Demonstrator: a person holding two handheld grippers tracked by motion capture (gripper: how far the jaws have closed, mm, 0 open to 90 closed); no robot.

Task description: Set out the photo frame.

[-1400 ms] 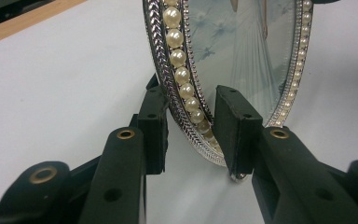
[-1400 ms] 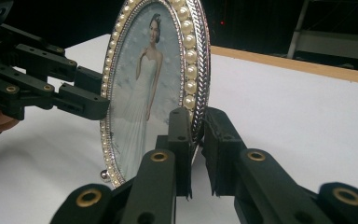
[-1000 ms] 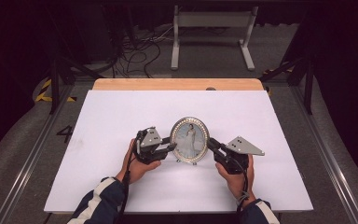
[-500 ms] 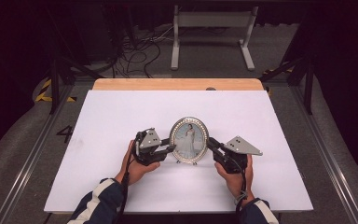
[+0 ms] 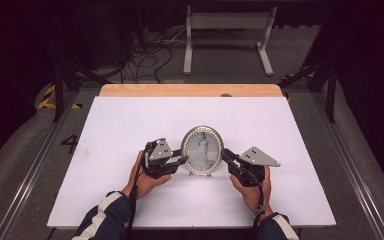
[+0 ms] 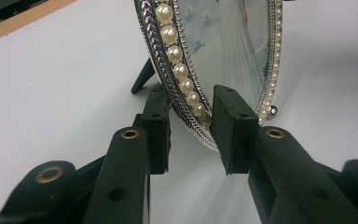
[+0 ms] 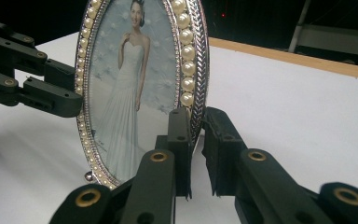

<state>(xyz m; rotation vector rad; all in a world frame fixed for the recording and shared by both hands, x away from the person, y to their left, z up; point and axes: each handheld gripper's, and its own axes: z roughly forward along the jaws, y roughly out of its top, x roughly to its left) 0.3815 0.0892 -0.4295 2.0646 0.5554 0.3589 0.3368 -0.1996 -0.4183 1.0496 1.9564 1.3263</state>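
An oval silver picture frame (image 5: pixel 202 150) rimmed with pearls stands upright on the white table (image 5: pixel 125 130) and shows a woman in a white gown. My left gripper (image 5: pixel 184 161) is shut on its left rim, low down. In the left gripper view the rim of the picture frame (image 6: pixel 233 46) runs slantwise between the pads of the left gripper (image 6: pixel 191 126), one behind it and one in front. My right gripper (image 5: pixel 225 155) is shut on the opposite rim. The right gripper view has the picture frame (image 7: pixel 130 93) clamped by the right gripper (image 7: pixel 196 135), with the left gripper (image 7: pixel 77 91) at its far side.
A small black easel leg (image 6: pixel 142 77) props the frame from behind. A wooden strip (image 5: pixel 190 90) borders the table's far edge. Beyond it are floor cables (image 5: pixel 145 55) and a grey metal stand (image 5: pixel 227 20). Metal rails (image 5: pixel 40 160) run along both sides.
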